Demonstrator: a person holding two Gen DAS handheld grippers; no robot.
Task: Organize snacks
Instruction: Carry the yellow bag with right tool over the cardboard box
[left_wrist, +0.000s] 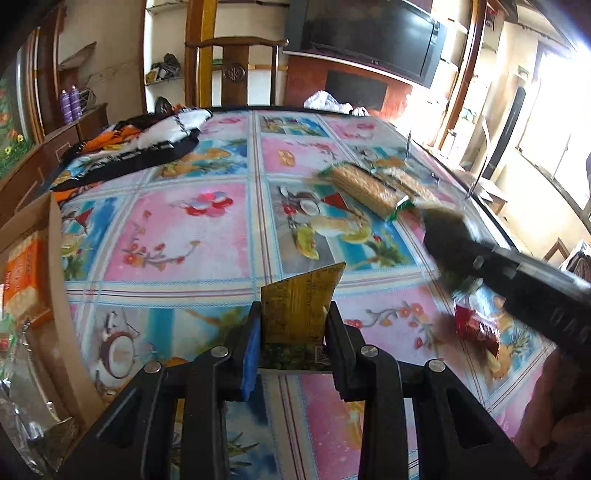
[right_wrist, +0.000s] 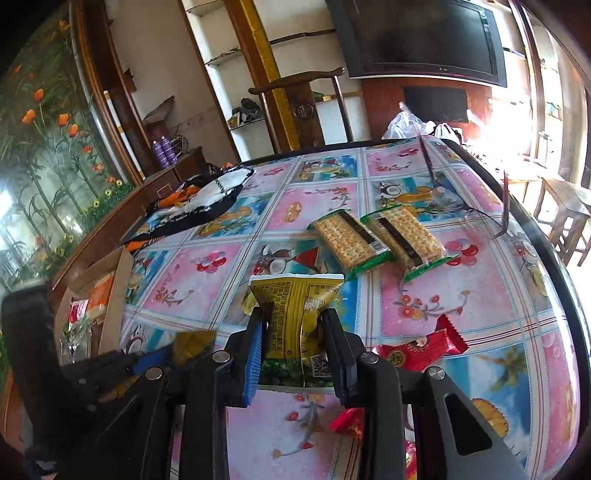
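My left gripper (left_wrist: 291, 332) is shut on a yellow-green snack packet (left_wrist: 299, 314) held above the table. My right gripper (right_wrist: 293, 332) is shut on a similar yellow-green snack packet (right_wrist: 295, 317), also above the table; it shows blurred at the right of the left wrist view (left_wrist: 443, 221). The left gripper appears at the lower left of the right wrist view (right_wrist: 147, 360) with its packet (right_wrist: 192, 345). Two cracker packs (right_wrist: 351, 240) (right_wrist: 406, 240) lie mid-table. Red snack packets (right_wrist: 421, 350) lie near the right gripper. A cardboard box (right_wrist: 110, 295) with snacks stands at the left.
The table has a colourful patterned cloth (right_wrist: 207, 280). A black, white and orange fabric (right_wrist: 207, 195) lies at the far left. A wooden chair (right_wrist: 303, 107) stands behind the table, with a white plastic bag (right_wrist: 406, 125) near the far edge. The box also shows in the left wrist view (left_wrist: 55, 277).
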